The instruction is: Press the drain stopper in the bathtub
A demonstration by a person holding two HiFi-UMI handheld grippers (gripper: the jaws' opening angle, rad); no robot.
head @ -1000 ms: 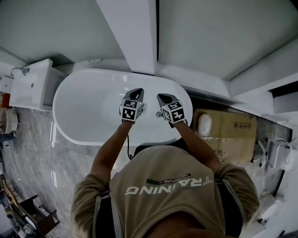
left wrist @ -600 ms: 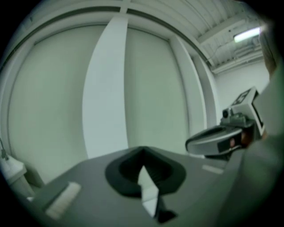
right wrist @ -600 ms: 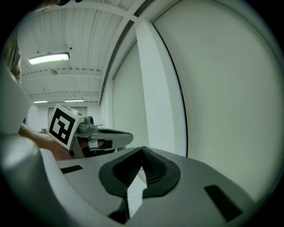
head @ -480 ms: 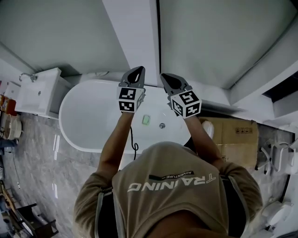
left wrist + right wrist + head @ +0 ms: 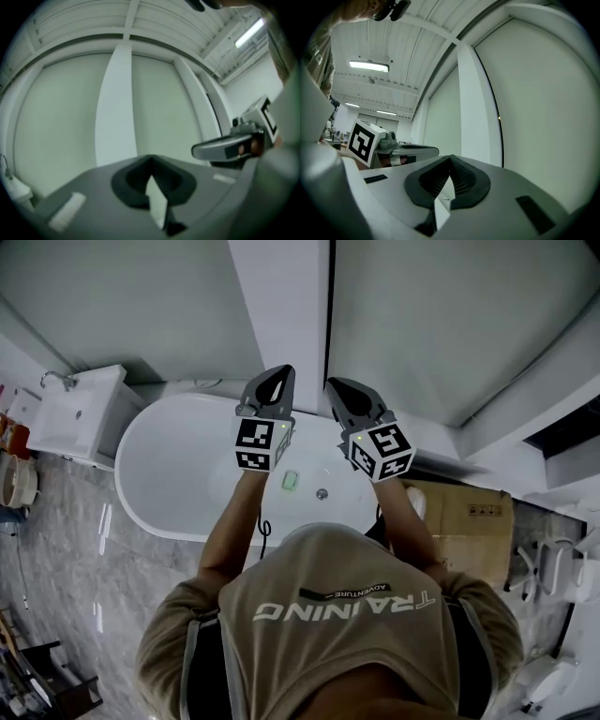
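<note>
1. Lying on the floor of the white bathtub, toward the person's side, the drain stopper is a small round metal disc with nothing touching it
2. A small pale green object rests just to its left; what it is cannot be told
3. The left gripper and right gripper are held up side by side, well apart from the stopper and aimed at the pale wall
4. In the left gripper view its jaws are pressed together at the tips, nothing between them, only wall panels ahead
5. In the right gripper view its jaws are likewise closed on nothing, and the left gripper shows at the left
6. A washbasin stands by the tub's left end, a cardboard box by its right end
</note>
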